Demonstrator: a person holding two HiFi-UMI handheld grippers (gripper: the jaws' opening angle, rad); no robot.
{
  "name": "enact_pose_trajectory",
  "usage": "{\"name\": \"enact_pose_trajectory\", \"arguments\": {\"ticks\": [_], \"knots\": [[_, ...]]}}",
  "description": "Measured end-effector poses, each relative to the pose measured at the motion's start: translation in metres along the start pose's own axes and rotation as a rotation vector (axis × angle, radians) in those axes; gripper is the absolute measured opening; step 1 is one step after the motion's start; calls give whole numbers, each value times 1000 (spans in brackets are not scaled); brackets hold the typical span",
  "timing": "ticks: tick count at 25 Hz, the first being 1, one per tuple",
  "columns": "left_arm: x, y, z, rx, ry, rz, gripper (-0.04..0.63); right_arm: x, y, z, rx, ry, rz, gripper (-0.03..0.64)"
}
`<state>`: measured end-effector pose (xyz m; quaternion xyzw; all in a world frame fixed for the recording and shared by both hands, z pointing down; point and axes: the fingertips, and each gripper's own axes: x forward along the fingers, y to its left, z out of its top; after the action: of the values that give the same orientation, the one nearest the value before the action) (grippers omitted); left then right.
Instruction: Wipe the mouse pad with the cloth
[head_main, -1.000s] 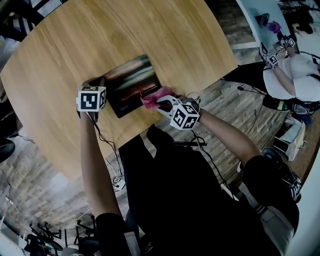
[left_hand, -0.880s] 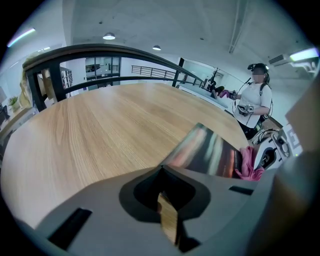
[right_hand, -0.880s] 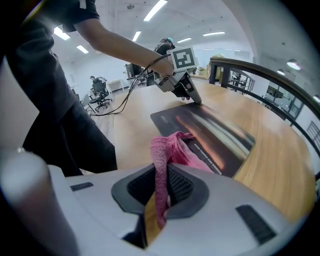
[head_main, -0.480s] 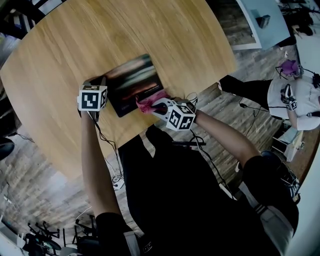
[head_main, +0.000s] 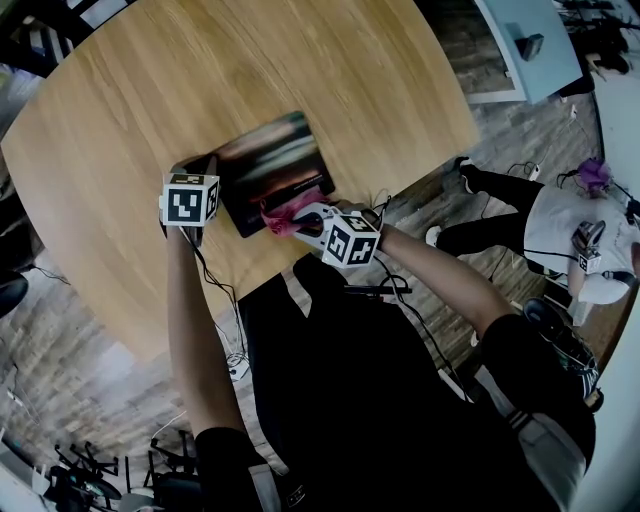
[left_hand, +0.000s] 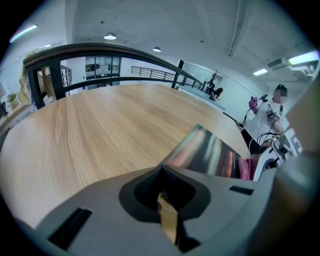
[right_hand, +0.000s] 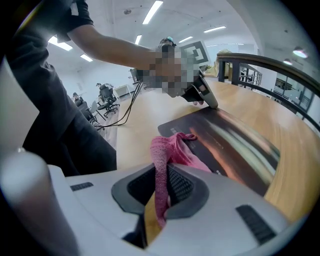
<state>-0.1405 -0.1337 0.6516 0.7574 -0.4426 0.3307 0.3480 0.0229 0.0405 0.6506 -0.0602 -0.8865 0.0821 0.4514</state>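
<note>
A dark mouse pad (head_main: 272, 168) with blurred colour streaks lies on the wooden table (head_main: 150, 90) near its front edge. A pink cloth (head_main: 283, 213) rests on the pad's near edge, and my right gripper (head_main: 302, 220) is shut on it. In the right gripper view the cloth (right_hand: 172, 149) runs up from between the jaws onto the pad (right_hand: 235, 145). My left gripper (head_main: 194, 172) is shut and its tip presses on the pad's left corner. The left gripper view has the pad (left_hand: 205, 152) just beyond the jaws and the cloth (left_hand: 245, 168) at its right.
The table's front edge (head_main: 300, 255) runs just below both grippers. A cable (head_main: 215, 300) hangs down under the left gripper. A second person (head_main: 570, 225) with marker cubes is on the floor to the right, away from the table.
My right gripper has dragged the pink cloth leftward along the pad's near edge. The left gripper has stayed on the corner. The person in the background has moved lower.
</note>
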Motion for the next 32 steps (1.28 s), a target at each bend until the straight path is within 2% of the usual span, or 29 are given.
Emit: {"name": "enact_pose_trajectory", "arguments": {"ticks": [9, 13, 16, 19, 24, 32], "knots": [[1, 5, -1, -49, -22, 19, 23, 13, 4, 15, 13, 11, 41, 54], [3, 3, -2, -57, -36, 43, 23, 10, 3, 23, 9, -15, 30, 54], [1, 5, -3, -91, -93, 73, 23, 3, 0, 42, 34, -76, 16, 54], [-4, 8, -3, -114, -115, 113, 23, -11, -5, 64, 51, -141, -9, 54], [-37, 24, 12, -239, -250, 187, 23, -36, -19, 85, 63, -212, -73, 54], [-106, 35, 40, -279, -412, 314, 23, -72, -43, 104, 127, -308, -176, 54]]}}
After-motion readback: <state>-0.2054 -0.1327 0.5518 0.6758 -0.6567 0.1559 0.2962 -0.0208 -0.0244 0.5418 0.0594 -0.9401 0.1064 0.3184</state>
